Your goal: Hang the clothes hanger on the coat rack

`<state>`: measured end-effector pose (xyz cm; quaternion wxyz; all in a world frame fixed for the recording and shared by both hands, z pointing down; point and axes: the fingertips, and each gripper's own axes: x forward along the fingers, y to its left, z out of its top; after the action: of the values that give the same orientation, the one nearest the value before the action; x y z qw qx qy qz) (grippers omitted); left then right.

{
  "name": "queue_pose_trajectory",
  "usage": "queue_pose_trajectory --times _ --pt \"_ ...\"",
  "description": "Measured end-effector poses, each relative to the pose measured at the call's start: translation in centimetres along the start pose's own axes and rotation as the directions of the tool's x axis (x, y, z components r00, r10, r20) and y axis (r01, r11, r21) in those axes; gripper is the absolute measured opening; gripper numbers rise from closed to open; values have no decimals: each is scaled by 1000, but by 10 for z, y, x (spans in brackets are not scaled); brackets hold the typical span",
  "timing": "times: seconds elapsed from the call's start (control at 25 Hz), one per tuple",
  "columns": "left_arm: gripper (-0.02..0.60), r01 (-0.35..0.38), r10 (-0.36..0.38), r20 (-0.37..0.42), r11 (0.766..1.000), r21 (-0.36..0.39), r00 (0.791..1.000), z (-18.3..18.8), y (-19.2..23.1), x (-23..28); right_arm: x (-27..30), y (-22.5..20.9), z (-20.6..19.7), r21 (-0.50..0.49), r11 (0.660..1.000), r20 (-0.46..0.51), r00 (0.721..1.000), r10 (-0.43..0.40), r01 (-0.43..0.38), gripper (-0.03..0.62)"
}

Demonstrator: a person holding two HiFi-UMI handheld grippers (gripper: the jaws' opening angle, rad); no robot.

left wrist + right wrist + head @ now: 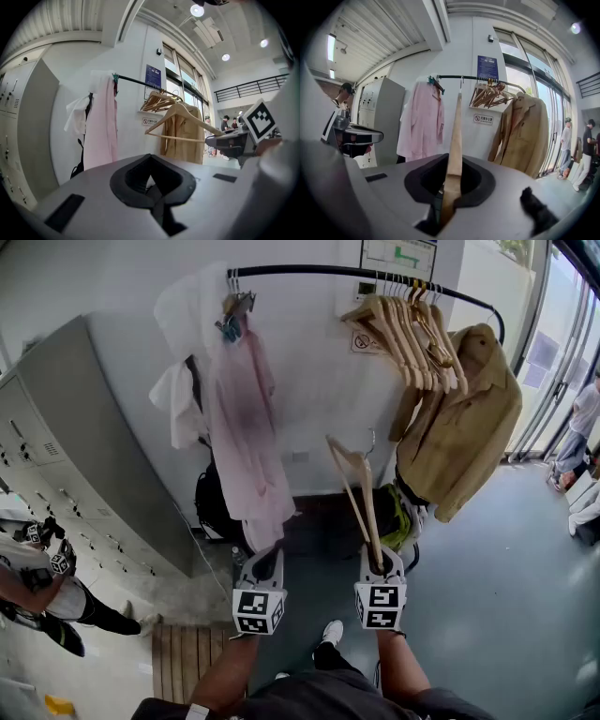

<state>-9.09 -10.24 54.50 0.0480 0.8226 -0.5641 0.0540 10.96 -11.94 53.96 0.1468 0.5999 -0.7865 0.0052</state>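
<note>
- Now the wooden hanger (454, 136) is clamped by one end between the jaws of the right gripper (449, 197), and rises straight up from them.
- The coat rack rail (309, 271) is seen above and beyond those jaws, clear of the hook.
- The left gripper (152, 187) is held alongside, its jaws pressed together on nothing.

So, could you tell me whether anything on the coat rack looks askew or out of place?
The white garment at the rail's left end looks bunched and draped crookedly beside the pink shirt, not hung straight. One wooden hanger is off the rail, held in the right gripper.
</note>
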Motion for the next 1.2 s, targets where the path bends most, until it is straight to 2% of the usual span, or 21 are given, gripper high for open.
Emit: queue_pose_trajectory --times 0.24,0.52,0.88,1.2 --pt "-2 -63 63 -7 997 -33 998 15 11 73 69 -35 24 -19 998 13 999 53 -53 43" --pt "-2 -134 134 3 991 -4 991 37 31 138 142 -73 62 -33 995 56 993 100 -99 43" --pt "-2 -117 117 -10 993 -6 993 42 44 178 207 -91 134 -84 990 103 987 121 -112 43" --pt "-2 -74 74 9 997 -11 997 57 65 191 240 -84 230 -85 996 188 981 56 -41 43"
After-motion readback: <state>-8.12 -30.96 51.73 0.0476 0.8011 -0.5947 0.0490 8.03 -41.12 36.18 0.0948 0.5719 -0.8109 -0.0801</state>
